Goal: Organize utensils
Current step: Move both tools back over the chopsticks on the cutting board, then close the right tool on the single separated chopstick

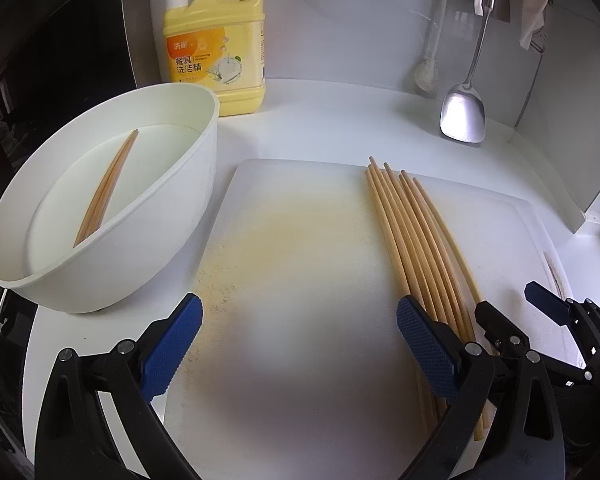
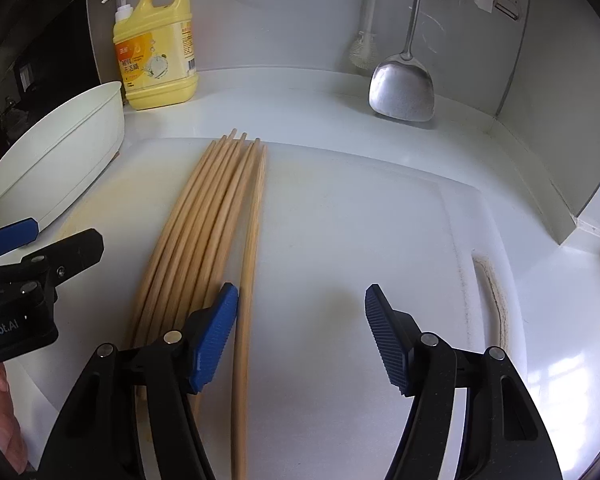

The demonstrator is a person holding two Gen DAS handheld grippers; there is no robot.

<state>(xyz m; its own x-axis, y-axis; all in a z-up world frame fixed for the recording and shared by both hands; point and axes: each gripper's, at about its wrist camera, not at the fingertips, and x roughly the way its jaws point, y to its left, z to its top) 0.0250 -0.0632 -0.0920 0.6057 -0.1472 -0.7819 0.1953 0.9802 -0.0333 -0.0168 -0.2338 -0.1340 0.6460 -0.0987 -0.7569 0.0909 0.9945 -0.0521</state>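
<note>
Several wooden chopsticks [image 1: 416, 240] [image 2: 204, 220] lie side by side on a white cutting board [image 1: 300, 240] [image 2: 360, 220]. Two more chopsticks [image 1: 108, 188] lean inside a white bowl [image 1: 100, 264] [image 2: 60, 152] at the board's left. My left gripper [image 1: 300, 306] [image 2: 60, 232] stands open over the bare board, its right finger by the bundle's near ends. My right gripper [image 2: 302, 296] [image 1: 514, 300] is open too. Its left finger sits over the bundle, and the rightmost chopstick [image 2: 248, 280] lies just inside that finger, untouched by the pads.
A yellow detergent bottle [image 1: 216, 40] [image 2: 160, 52] stands at the back left. A metal spatula [image 1: 462, 112] [image 2: 400, 88] and a white brush [image 1: 428, 72] [image 2: 364, 52] hang against the back wall. A wall corner juts in at right. A hand [image 2: 0, 400] shows at the lower left.
</note>
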